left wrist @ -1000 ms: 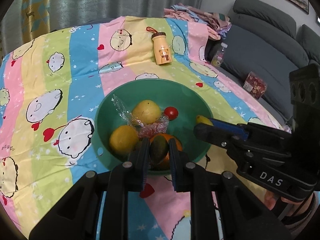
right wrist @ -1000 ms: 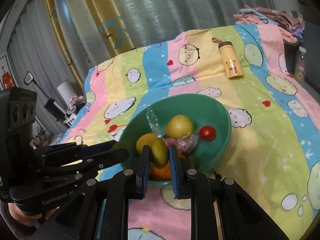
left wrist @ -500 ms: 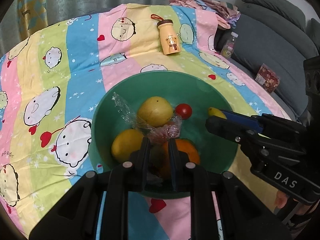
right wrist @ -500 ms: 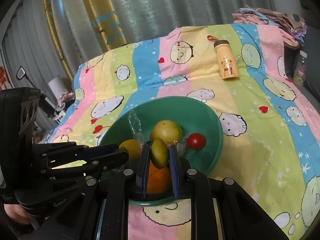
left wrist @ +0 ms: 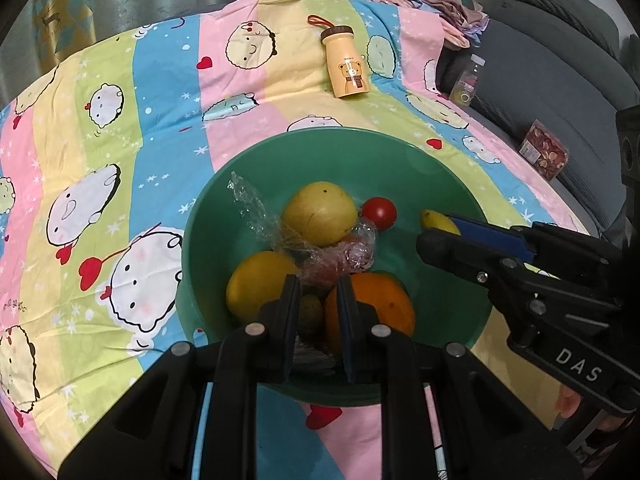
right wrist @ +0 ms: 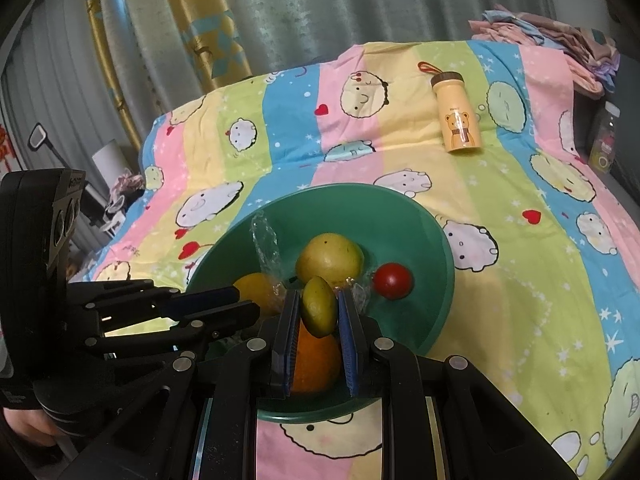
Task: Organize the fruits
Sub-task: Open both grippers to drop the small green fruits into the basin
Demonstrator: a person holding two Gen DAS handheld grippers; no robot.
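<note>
Right tool (right wrist: pixel 316 312) clenches a lime (right wrist: pixel 319 307) over the bowl (right wrist: pixel 434 240) at frame centre; lower, then release (left tool (left wrist: pixel 316 312) looks empty, slightly parted).

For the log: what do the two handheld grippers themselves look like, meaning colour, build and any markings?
Both are black plastic with linkage arms pinned by silver rivets. The fingers carry blue pads. The right gripper, seen from the left wrist, bears white "DAS" lettering. The left gripper, seen from the right wrist, has a boxy black module with round lenses. Bare skin shows at both grips; no sleeves visible.
</note>
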